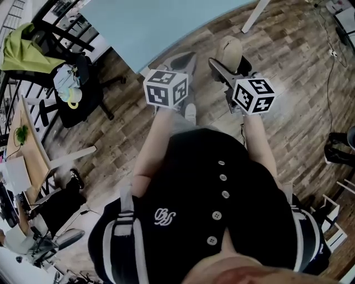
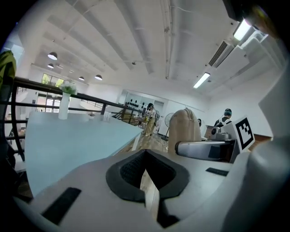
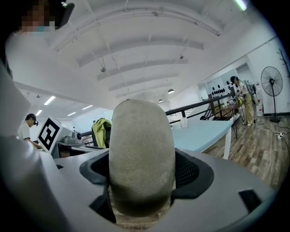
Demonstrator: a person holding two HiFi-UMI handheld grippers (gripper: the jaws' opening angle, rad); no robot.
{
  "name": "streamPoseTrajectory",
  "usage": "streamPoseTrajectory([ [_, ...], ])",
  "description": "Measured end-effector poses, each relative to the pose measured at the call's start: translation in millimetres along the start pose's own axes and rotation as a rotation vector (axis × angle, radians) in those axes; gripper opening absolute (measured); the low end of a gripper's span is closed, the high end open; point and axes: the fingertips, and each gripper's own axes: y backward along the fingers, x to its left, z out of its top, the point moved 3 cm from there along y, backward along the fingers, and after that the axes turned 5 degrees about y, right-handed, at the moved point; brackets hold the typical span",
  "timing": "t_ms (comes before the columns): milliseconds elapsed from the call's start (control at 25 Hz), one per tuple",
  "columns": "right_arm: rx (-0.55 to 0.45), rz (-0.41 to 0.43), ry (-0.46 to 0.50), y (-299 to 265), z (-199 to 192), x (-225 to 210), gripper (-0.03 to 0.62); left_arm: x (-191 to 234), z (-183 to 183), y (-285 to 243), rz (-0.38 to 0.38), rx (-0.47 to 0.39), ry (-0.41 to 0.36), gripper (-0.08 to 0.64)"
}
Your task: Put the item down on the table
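The item is a beige, rounded, felt-like oblong [image 3: 142, 149], upright between the jaws of my right gripper [image 3: 142, 181], which is shut on it. In the head view the item [image 1: 229, 51] is above the wooden floor, just off the near edge of the light blue table [image 1: 161, 22], with my right gripper [image 1: 232, 65] under its marker cube. My left gripper [image 1: 186, 56] is beside it, nearer the table corner. In the left gripper view my left gripper [image 2: 146, 168] is shut, with only a thin slit between its jaws and nothing in it. That view also shows the item [image 2: 185, 129] to the right.
A black office chair [image 1: 77, 91] with a bag and a green jacket [image 1: 22, 50] stand at the left. A wooden desk [image 1: 30, 144] with clutter runs down the left edge. A white table leg [image 1: 254, 15] and cables [image 1: 330, 50] are at the upper right. People stand far off.
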Motion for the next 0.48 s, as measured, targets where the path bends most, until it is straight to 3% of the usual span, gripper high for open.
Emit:
streamPoseTrajectory([
  [280,-0.023,-0.050,-0.020,-59.4,22.8,-38.8,0.397,47.7,41.7,-46.9,-0.036,0.005,-0.009,0.009],
  [480,-0.004,-0.075,-0.039,-83.6,21.1,-60.3,0.397,68.1,50.5,-73.5,-0.056,0.027,-0.001,0.009],
])
